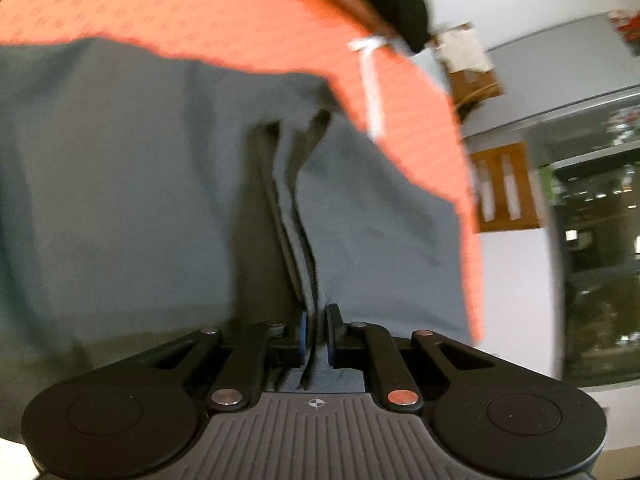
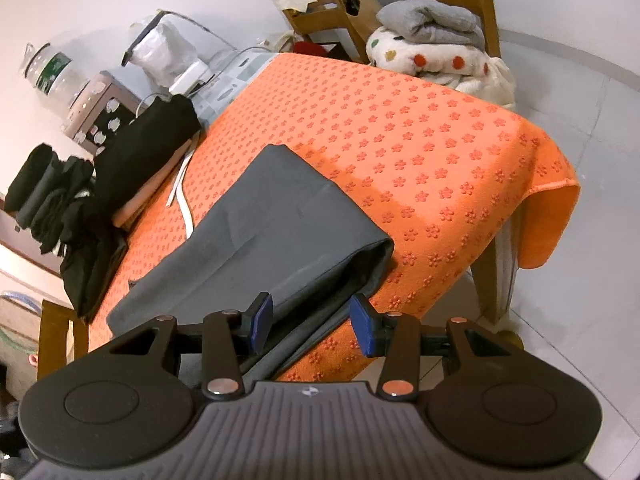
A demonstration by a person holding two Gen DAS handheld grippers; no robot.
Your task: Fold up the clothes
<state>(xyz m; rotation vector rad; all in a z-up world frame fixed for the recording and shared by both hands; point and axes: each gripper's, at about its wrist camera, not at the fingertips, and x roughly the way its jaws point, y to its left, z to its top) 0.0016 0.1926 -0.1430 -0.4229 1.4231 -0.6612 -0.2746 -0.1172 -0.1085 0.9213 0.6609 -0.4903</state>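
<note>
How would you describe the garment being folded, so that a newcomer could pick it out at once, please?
Start at the table under the orange flower-patterned cloth. Near its front edge lies the grey garment, flat and smooth. Unlike the black clothes stacked at the table's left side, it is plain slate grey.

Your left gripper (image 1: 316,336) is pinched on a fold of the grey garment (image 1: 140,184), which lies on the orange cloth (image 1: 224,16); black fabric (image 1: 400,0) sits beyond
</note>
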